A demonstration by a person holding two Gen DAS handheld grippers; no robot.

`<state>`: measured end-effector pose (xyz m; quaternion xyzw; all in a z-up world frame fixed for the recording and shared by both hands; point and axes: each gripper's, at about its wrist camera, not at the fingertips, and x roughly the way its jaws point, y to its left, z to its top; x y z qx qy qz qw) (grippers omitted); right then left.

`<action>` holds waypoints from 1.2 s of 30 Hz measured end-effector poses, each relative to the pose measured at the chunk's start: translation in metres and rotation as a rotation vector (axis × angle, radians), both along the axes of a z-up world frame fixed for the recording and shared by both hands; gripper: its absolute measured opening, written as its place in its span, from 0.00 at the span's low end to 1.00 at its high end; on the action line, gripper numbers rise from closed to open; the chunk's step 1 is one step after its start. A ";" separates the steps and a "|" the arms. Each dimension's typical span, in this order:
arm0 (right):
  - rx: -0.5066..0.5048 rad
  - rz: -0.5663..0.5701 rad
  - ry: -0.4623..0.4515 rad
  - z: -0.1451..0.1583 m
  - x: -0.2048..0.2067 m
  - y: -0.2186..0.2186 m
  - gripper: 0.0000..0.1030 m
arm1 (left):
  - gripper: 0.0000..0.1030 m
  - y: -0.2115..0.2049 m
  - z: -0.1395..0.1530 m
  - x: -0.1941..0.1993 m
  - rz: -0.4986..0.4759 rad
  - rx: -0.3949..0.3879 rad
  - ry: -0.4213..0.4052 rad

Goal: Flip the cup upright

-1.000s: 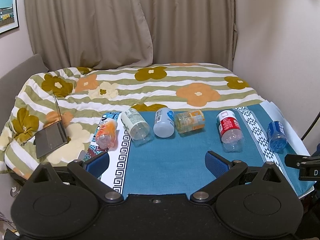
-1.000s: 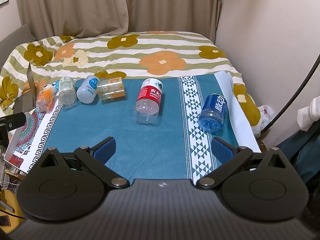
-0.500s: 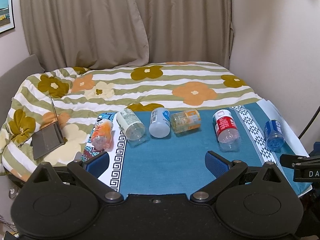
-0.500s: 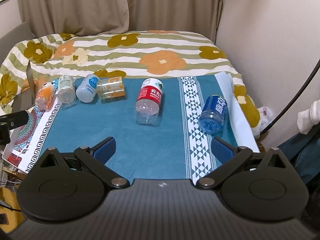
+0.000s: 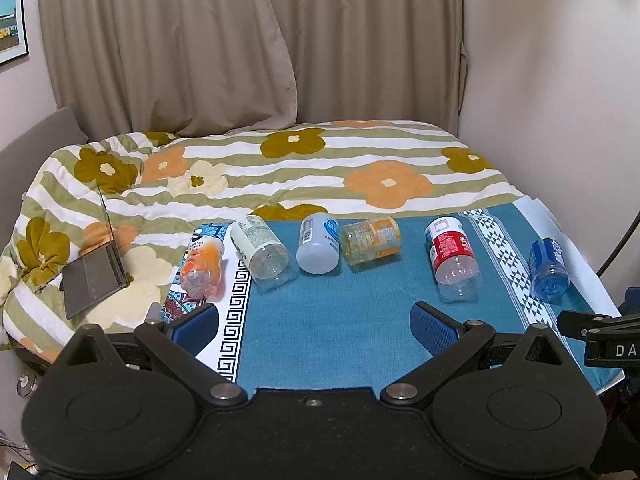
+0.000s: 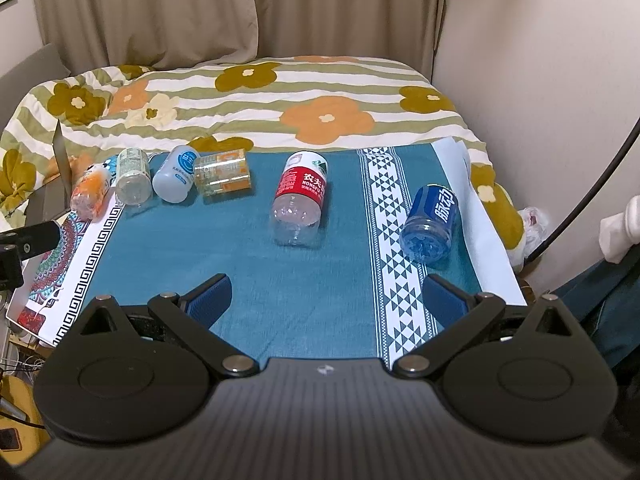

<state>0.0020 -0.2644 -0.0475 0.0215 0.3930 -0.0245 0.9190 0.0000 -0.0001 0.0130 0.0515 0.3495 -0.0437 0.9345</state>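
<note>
Several cut-off bottle cups lie on their sides on a teal cloth (image 5: 340, 320): an orange one (image 5: 201, 266), a clear white-labelled one (image 5: 262, 254), a pale blue one (image 5: 318, 243), an orange-labelled one (image 5: 370, 240), a red-labelled one (image 5: 452, 254) and a blue one (image 5: 547, 266). The red-labelled cup (image 6: 301, 198) and the blue cup (image 6: 431, 216) also show in the right wrist view. My left gripper (image 5: 314, 324) is open and empty, short of the row. My right gripper (image 6: 326, 300) is open and empty, short of the red and blue cups.
A flowered striped quilt (image 5: 320, 168) covers the bed behind the cloth. An open laptop (image 5: 96, 276) lies on the left. A patterned mat (image 6: 60, 264) lies under the cloth's left edge. Curtains and a wall close the back and right.
Both grippers have drifted slightly, so the cups sit a little lower-left in the left view and closer in the right view. Both stay open. No cup has moved.
</note>
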 end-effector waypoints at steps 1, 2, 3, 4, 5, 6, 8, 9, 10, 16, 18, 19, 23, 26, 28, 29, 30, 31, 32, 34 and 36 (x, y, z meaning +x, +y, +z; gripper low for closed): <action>0.000 0.000 0.000 0.000 0.000 0.000 1.00 | 1.00 0.000 0.000 0.000 0.000 -0.002 0.002; 0.000 -0.001 0.001 0.000 0.000 0.000 1.00 | 1.00 0.000 0.000 0.000 0.000 -0.004 0.003; 0.000 -0.001 0.000 0.000 0.000 0.000 1.00 | 1.00 0.000 0.000 0.000 0.000 -0.004 0.003; 0.001 0.000 0.000 0.000 0.000 0.000 1.00 | 1.00 0.000 -0.001 0.000 0.001 -0.003 0.003; 0.001 -0.001 0.001 0.000 0.000 0.000 1.00 | 1.00 0.000 -0.001 0.000 0.001 -0.004 0.003; 0.002 -0.001 0.000 0.000 0.000 0.000 1.00 | 1.00 0.001 -0.001 0.000 0.002 -0.005 0.004; 0.002 -0.001 0.001 0.000 0.000 0.000 1.00 | 1.00 0.001 -0.002 -0.001 0.003 -0.006 0.007; 0.004 -0.001 0.001 0.000 0.000 0.000 1.00 | 1.00 0.001 -0.002 -0.001 0.004 -0.005 0.007; 0.003 0.000 0.001 0.000 0.000 0.000 1.00 | 1.00 0.000 -0.002 -0.001 0.005 -0.004 0.006; 0.003 -0.001 0.000 0.000 0.000 0.000 1.00 | 1.00 -0.001 -0.002 -0.002 0.006 0.003 0.006; 0.003 -0.001 0.000 0.001 -0.001 0.001 1.00 | 1.00 -0.001 -0.002 -0.002 0.006 0.005 0.006; 0.004 0.000 0.000 0.000 0.000 0.001 1.00 | 1.00 -0.001 -0.002 -0.002 0.007 0.004 0.005; 0.004 0.001 -0.001 0.000 -0.001 0.001 1.00 | 1.00 -0.002 -0.001 -0.003 0.012 0.006 0.002; 0.005 0.000 -0.001 0.001 -0.001 0.001 1.00 | 1.00 -0.003 -0.001 -0.005 0.015 0.007 0.001; 0.005 0.000 -0.003 0.001 -0.001 0.001 1.00 | 1.00 -0.003 -0.001 -0.005 0.016 0.007 0.000; 0.005 0.001 -0.003 0.000 -0.001 0.002 1.00 | 1.00 -0.003 -0.001 -0.005 0.017 0.007 0.000; 0.006 0.001 -0.004 -0.001 0.000 0.003 1.00 | 1.00 -0.003 0.000 -0.006 0.018 0.008 0.000; 0.007 0.000 -0.004 0.000 -0.001 0.001 1.00 | 1.00 -0.004 0.000 -0.006 0.019 0.009 0.001; 0.010 0.000 -0.004 0.000 -0.002 0.003 1.00 | 1.00 -0.004 0.000 -0.007 0.020 0.011 0.002; 0.038 -0.005 0.001 0.001 -0.002 0.002 1.00 | 1.00 -0.006 0.002 -0.006 0.019 0.013 0.010; 0.066 -0.005 0.000 0.004 -0.002 0.001 1.00 | 1.00 -0.006 0.004 -0.005 0.019 0.013 0.023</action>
